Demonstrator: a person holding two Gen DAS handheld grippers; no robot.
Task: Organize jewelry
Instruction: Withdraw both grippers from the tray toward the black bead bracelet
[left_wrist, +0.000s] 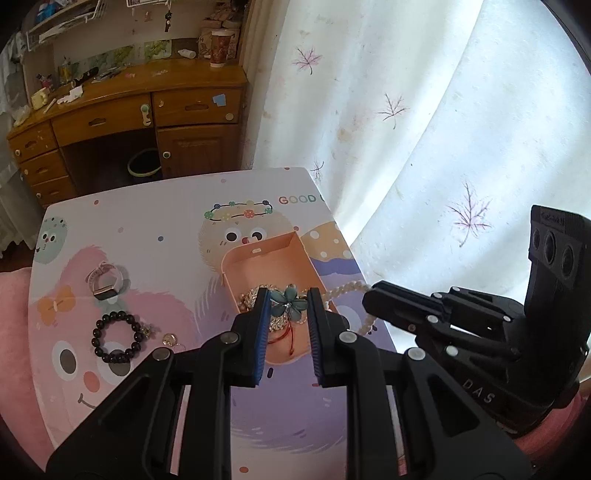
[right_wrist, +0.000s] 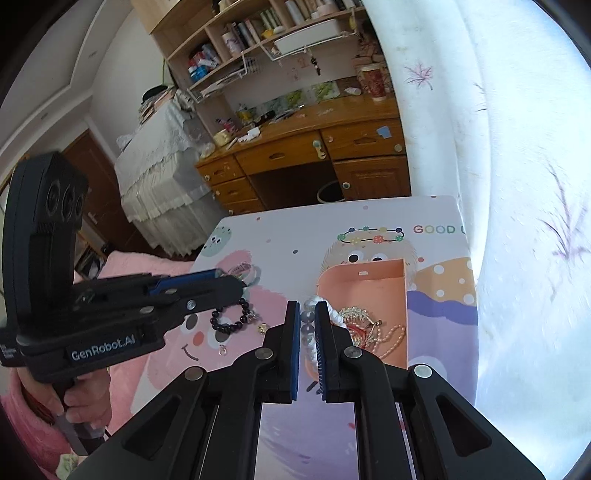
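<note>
The left gripper (left_wrist: 286, 306) clamps a teal flower brooch (left_wrist: 287, 300) between its blue pads, held over the near end of the peach box (left_wrist: 275, 258). The right gripper (right_wrist: 306, 325) is closed on a white bead bracelet (right_wrist: 309, 334), just at the box's (right_wrist: 364, 280) left wall. Inside the box lie a sparkly gold piece (left_wrist: 255, 295), a red cord (left_wrist: 286, 338) and a pearl string (right_wrist: 393, 338); another strand of pearls (left_wrist: 347, 288) trails over its right edge. Left of the box, on the cartoon-printed table (left_wrist: 155, 229), lie a watch (left_wrist: 105, 282), a dark bead bracelet (left_wrist: 116, 338) and a small gold coin charm (left_wrist: 170, 339), all apart from one another. Beyond the box, past the table's far edge, stands a wooden desk (left_wrist: 147, 107) with drawers and clutter, a red paper cup (left_wrist: 221, 48) on its top, and a bin (left_wrist: 144, 166) underneath. A white curtain (left_wrist: 406, 110) with leaf prints hangs to the box's right.
</note>
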